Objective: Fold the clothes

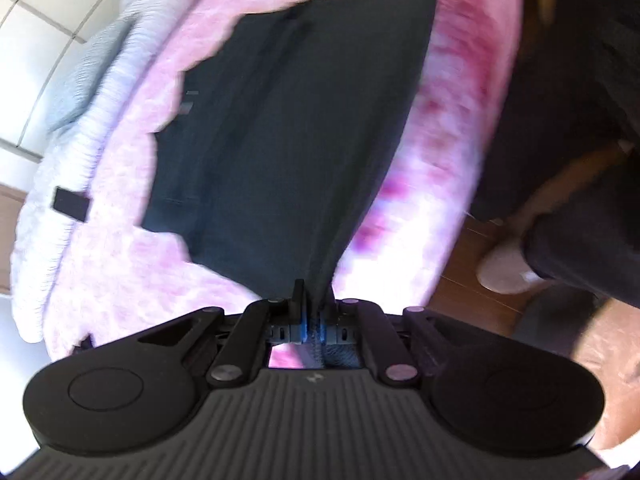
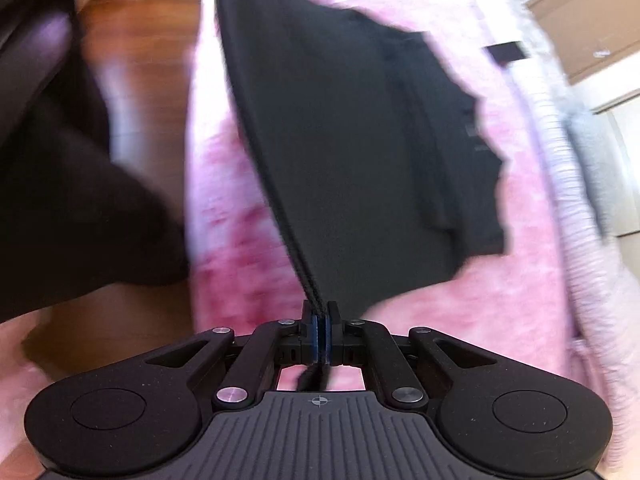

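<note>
A dark charcoal garment [image 1: 288, 140] hangs stretched over a fluffy pink blanket [image 1: 132, 264]. My left gripper [image 1: 314, 308] is shut on one edge of the garment, which rises from its jaws. My right gripper [image 2: 320, 316] is shut on another edge of the same garment [image 2: 360, 140], whose stitched hem runs straight up from the jaws. The garment's far edge looks ragged against the pink blanket [image 2: 520, 288]. Both views are motion-blurred.
A pale grey-white knitted cover [image 1: 44, 200] lies beyond the blanket, with a small black tag [image 1: 71, 204]. Brown wooden floor [image 2: 140, 40] and the person's dark trousers [image 2: 60, 200] and light slipper [image 1: 506, 268] are beside the bed. A wooden cabinet [image 2: 588, 12] stands behind.
</note>
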The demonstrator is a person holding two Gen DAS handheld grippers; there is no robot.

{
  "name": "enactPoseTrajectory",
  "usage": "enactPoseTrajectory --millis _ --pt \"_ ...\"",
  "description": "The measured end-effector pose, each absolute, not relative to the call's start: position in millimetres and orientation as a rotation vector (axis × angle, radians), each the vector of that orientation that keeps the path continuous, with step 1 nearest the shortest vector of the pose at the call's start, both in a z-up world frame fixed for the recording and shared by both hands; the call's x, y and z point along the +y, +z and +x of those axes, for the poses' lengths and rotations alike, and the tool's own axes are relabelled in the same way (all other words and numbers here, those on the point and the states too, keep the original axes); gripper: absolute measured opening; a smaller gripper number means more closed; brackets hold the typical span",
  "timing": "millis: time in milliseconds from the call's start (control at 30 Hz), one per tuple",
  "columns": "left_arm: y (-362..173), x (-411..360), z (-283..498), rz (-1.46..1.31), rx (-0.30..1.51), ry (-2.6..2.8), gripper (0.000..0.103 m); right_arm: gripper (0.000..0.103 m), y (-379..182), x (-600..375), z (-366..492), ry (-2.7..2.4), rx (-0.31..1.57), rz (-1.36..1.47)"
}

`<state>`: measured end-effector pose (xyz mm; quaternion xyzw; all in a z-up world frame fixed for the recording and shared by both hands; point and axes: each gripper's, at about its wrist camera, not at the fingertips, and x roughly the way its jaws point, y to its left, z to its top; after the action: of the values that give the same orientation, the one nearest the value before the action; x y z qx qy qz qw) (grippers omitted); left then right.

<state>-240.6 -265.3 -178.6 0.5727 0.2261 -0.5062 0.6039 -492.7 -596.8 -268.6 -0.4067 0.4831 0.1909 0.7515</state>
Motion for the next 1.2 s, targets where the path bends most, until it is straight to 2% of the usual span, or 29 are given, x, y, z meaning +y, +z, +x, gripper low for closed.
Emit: enactPoseTrajectory --millis 167,233,300,533,933,967,1067,1200 --pt "-143 -347 -119 1.278 0.574 -1.166 0.004 0.002 -230 -658 -369 0.45 1.034 -0.869" --pt "-141 -378 -70 1.239 0.658 -1.185 0.004 0.002 -229 -687 -311 0.457 1.058 -0.828" --pt "-149 -407 -27 1.208 0.721 -1.196 0.004 0.002 -231 -715 -255 0.462 1.079 -0.788" --pt "-215 -474 65 1.184 0.865 -1.161 0.004 0.002 -300 -789 -106 0.481 1.194 -0.621" --pt "-277 -515 144 1.168 0.92 -1.197 0.005 0.003 -336 -829 -37 0.396 1.258 -0.436" --pt "-284 -517 148 1.174 0.927 -1.203 0.007 0.003 -339 -830 -30 0.386 1.263 -0.424" --pt "-304 -520 164 1.181 0.936 -1.166 0.025 0.003 -355 -831 -16 0.343 1.285 -0.412" --pt "-312 -512 186 1.109 0.921 -1.053 0.026 0.003 -369 -831 -12 0.279 1.286 -0.417"
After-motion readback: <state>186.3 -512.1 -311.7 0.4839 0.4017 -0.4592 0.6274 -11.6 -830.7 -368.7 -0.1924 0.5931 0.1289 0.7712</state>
